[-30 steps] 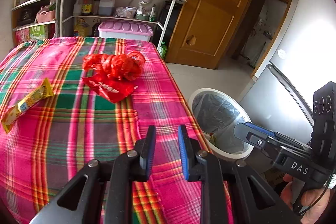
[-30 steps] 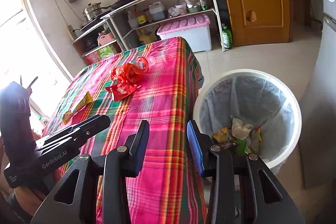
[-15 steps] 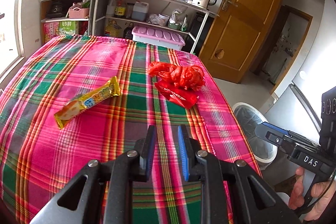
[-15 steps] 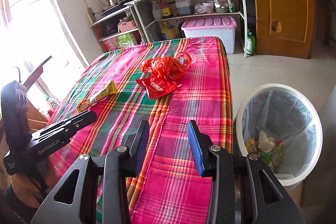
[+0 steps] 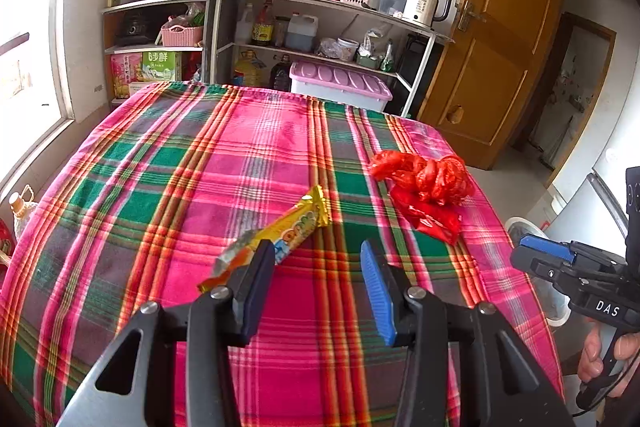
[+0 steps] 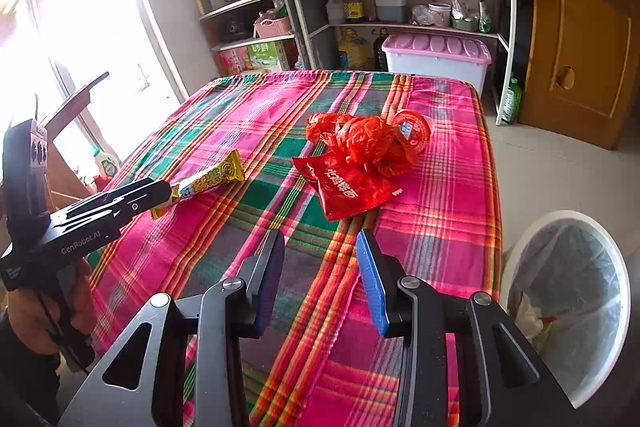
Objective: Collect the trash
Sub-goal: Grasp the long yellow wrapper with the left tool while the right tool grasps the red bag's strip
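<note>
Left gripper (image 5: 318, 267) hovers over the plaid tablecloth (image 5: 168, 187), fingers spread wide, and the yellow snack wrapper (image 5: 276, 239) lies just ahead of its left finger, partly behind the tip. Right gripper (image 6: 320, 267) is parted too, holding nothing. Straight ahead of its fingers sits the red snack packet (image 6: 346, 189), the crumpled red plastic bag (image 6: 368, 139) touching its far side. The white trash bin (image 6: 568, 303) stands right of the fingers, on the floor.

Left hand-held gripper (image 5: 318, 259): black frame, silver screws, blue pad on one finger, dark pad on other, "GenRobot.AI" lettering. Right hand-held gripper (image 6: 320, 251): same build, "DAS" marking. Bare skin on hands.
</note>
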`<state>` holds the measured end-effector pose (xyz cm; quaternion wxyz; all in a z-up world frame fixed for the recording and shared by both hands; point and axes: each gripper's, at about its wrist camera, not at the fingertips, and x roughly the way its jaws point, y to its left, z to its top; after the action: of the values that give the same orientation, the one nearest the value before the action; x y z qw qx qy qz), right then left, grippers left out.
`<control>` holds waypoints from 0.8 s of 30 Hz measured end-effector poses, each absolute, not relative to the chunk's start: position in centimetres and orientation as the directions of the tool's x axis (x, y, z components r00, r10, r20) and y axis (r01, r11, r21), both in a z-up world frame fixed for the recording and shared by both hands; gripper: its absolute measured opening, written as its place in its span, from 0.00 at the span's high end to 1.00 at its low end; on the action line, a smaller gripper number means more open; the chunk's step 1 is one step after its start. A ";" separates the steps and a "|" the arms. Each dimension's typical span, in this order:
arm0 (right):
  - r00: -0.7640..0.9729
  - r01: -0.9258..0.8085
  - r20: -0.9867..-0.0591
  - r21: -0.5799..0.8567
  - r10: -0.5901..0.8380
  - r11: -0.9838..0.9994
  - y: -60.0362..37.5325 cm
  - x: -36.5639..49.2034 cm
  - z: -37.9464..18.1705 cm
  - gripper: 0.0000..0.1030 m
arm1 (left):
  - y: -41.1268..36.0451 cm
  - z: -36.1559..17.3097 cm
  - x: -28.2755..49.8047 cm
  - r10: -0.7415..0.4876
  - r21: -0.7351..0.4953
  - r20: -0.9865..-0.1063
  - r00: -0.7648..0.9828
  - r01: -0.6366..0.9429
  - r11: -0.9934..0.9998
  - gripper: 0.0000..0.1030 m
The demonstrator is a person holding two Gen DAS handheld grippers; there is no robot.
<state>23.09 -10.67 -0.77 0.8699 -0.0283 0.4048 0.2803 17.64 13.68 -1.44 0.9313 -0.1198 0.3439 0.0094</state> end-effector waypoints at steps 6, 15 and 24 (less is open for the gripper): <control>0.496 -0.548 -0.748 0.124 0.441 0.827 -7.9 25.4 -2.2 0.62 | 15.7 -2.9 19.8 -0.023 -0.160 -0.669 0.743 -0.114 0.981 0.54; 0.464 -0.576 -0.787 0.081 0.407 0.814 -5.1 28.3 -4.6 0.62 | 16.6 -5.2 22.3 -0.076 -0.167 -0.726 0.684 -0.069 0.984 0.53; 0.467 -0.578 -0.810 0.026 0.356 0.816 -3.7 30.1 -5.9 0.62 | 15.0 -5.8 23.5 -0.053 -0.103 -0.767 0.639 -0.041 0.994 0.51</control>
<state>30.08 -3.72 -5.90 0.8468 -0.1271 0.4366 0.2758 23.47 15.02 -5.81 0.9036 -0.0553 0.4247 -0.0031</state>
